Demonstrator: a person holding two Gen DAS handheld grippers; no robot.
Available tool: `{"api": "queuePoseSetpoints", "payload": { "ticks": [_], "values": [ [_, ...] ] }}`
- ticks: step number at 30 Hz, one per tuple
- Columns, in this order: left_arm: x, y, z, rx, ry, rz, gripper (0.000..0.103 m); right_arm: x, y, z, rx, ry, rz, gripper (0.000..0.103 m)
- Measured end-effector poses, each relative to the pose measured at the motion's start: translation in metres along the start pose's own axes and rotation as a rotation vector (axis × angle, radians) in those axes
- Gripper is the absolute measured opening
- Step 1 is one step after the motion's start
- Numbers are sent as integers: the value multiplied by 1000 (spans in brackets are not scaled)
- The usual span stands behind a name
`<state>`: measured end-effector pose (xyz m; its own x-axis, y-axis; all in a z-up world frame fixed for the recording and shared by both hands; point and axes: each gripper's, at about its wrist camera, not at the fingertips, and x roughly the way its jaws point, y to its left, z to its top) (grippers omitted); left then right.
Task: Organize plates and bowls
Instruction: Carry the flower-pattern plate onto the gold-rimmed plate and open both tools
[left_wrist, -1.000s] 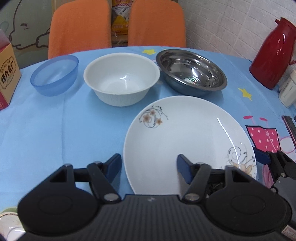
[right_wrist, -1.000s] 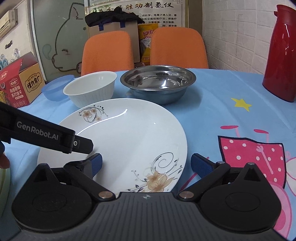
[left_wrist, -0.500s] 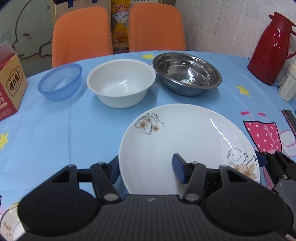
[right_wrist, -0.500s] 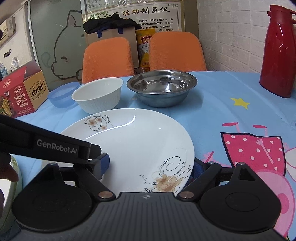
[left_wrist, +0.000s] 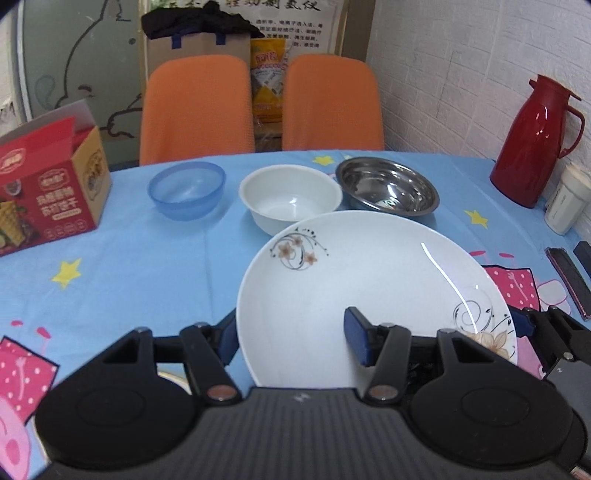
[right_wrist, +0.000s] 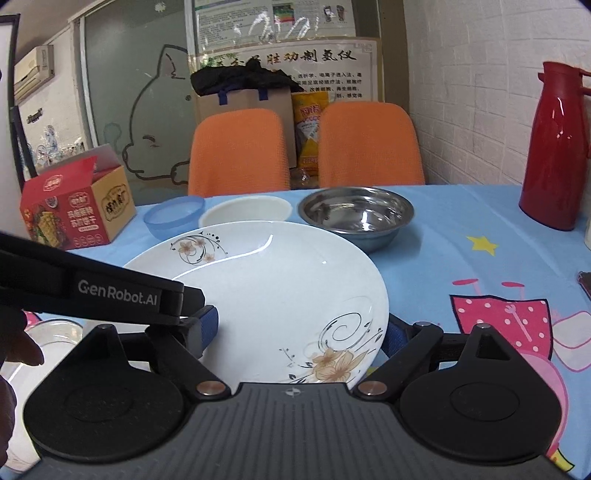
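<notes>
Plate (left_wrist: 373, 291) — white, floral; lower centre of frame, raised off the bench (left_wrist: 140, 273) and tilted. Left tool (left_wrist: 293, 338) pinches its near left rim, one pad above, one below; right tool (right_wrist: 301, 328) pinches the near right rim likewise. Blue bowl (left_wrist: 186, 190), white bowl (left_wrist: 290, 197), steel bowl (left_wrist: 386, 189) — a row behind the plate, mid-frame.
</notes>
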<state>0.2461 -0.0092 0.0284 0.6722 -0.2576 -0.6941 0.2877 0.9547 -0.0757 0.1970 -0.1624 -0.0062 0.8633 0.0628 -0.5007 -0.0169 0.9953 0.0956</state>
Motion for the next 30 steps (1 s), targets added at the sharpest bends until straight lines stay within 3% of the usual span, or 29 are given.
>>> {"api": "queuePoseSetpoints", "payload": {
  "ticks": [5, 11, 16, 25, 30],
  "values": [
    [-49, 47, -26, -64, -36, 94, 54, -18, 51, -2, -55, -32, 101, 103],
    [-82, 94, -73, -150, -23, 192, 55, -29, 110, -23, -117, 4, 225, 103],
    [-82, 120, -102, -217, 13, 204, 56, -29, 139, -45, -174, 58, 265, 103],
    [-72, 130, -112, -226, 9, 182, 57, -21, 150, -55, -211, 94, 256, 103],
    [-74, 138, -111, -250, -5, 140, 66, -20, 148, -53, -211, 115, 275, 103]
  ]
}}
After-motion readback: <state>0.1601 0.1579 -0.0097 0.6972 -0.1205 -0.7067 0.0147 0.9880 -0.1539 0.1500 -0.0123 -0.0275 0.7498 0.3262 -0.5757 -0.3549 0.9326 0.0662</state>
